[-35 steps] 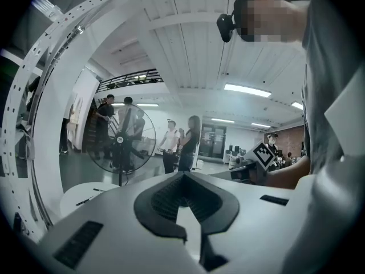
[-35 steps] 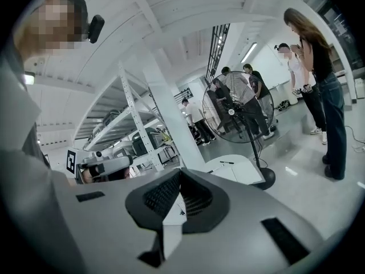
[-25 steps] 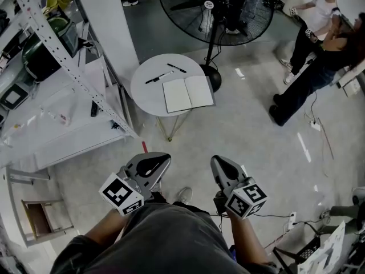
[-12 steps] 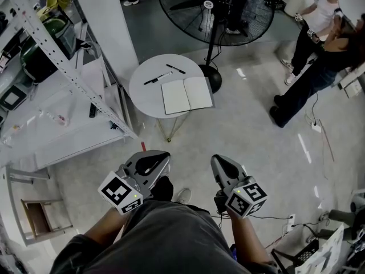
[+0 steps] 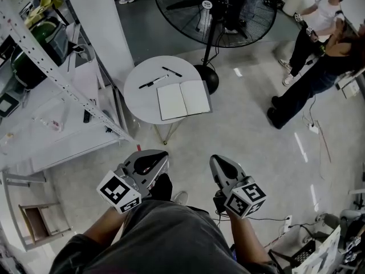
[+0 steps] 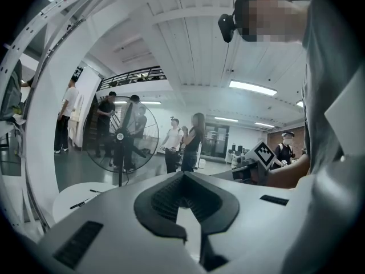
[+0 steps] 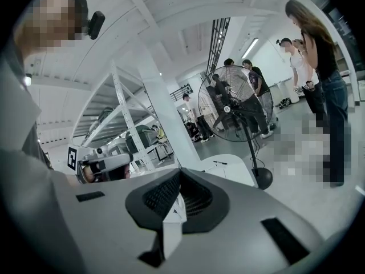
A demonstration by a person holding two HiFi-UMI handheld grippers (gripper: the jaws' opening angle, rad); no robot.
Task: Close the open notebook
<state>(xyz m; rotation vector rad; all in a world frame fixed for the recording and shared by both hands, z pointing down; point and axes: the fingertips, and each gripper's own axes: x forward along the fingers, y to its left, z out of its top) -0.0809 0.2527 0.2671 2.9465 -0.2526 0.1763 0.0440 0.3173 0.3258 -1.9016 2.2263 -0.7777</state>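
A: Entry one, the left gripper (image 5: 158, 154)?
B: Jaws together, nothing between them. It is held low in front of the person, tips toward the table.

A: The right gripper (image 5: 217, 160)?
B: Same entry: jaws closed and empty, level with the left one, a gap between the two.

A: The notebook (image 5: 183, 99)?
B: It lies open and flat, two blank pages up, on the right part of the round white table (image 5: 137, 101). It is well apart from both grippers.

A: Other items on the table?
B: One pen (image 5: 149, 82) left of the notebook's top edge, and a second pen (image 5: 172, 71) above it, neither touching the notebook.

A: Surroundings?
B: A standing fan (image 5: 217, 10) has its base just beside the table. Metal shelving (image 5: 57, 79) stands at left and people (image 5: 308, 79) stand at right, on a grey floor (image 5: 251, 136).
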